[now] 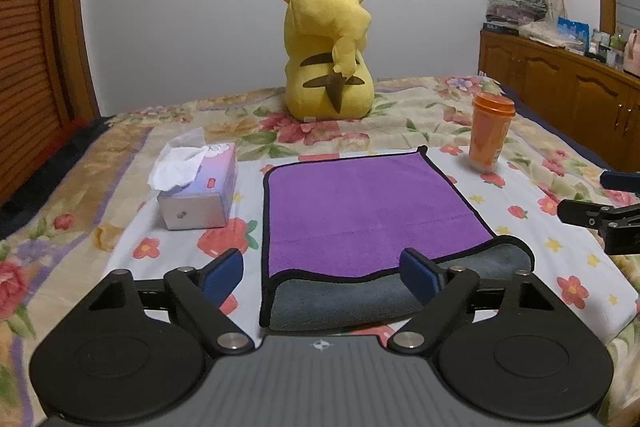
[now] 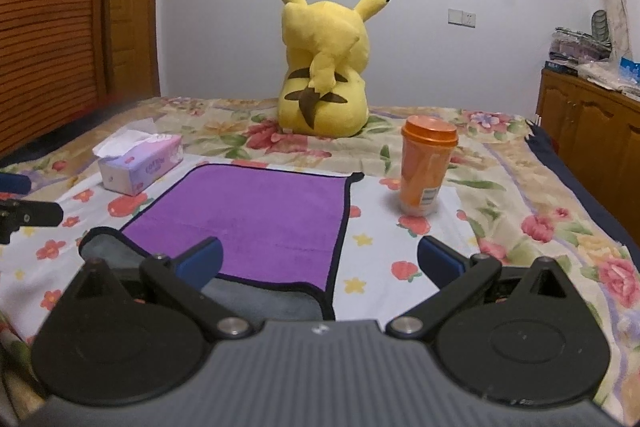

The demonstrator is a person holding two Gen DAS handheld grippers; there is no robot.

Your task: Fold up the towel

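Towel (image 1: 372, 203) on the bed (image 1: 520, 195), spread on the flowered sheet, purple face up, black trim all round. Near edge turned so the grey underside shows in a strip closest to the cameras; probably one fold in, or a fold only partly made, with more folding left to do. Lies between the tissue box (image 1: 196, 187) on the left and the orange cup (image 1: 490, 133) on the right, both beside it and not touching, likely set aside to leave room for the cloth. Yellow plush toy (image 1: 328, 55) well behind, back turned, out of the working area.

Left tongs (image 1: 322, 269) wide apart, holding nothing, low and level over the near left part of the towel, blue pads (image 1: 226, 269) straddling the grey strip's left corner. Right tongs (image 2: 320, 261) likewise spread and bare, poised over the near right corner, left pad above the purple cloth, right pad over bare sheet. Both pointed forward along the bed, side by side, set as if to pinch the two near corners together and carry them toward the far edge.
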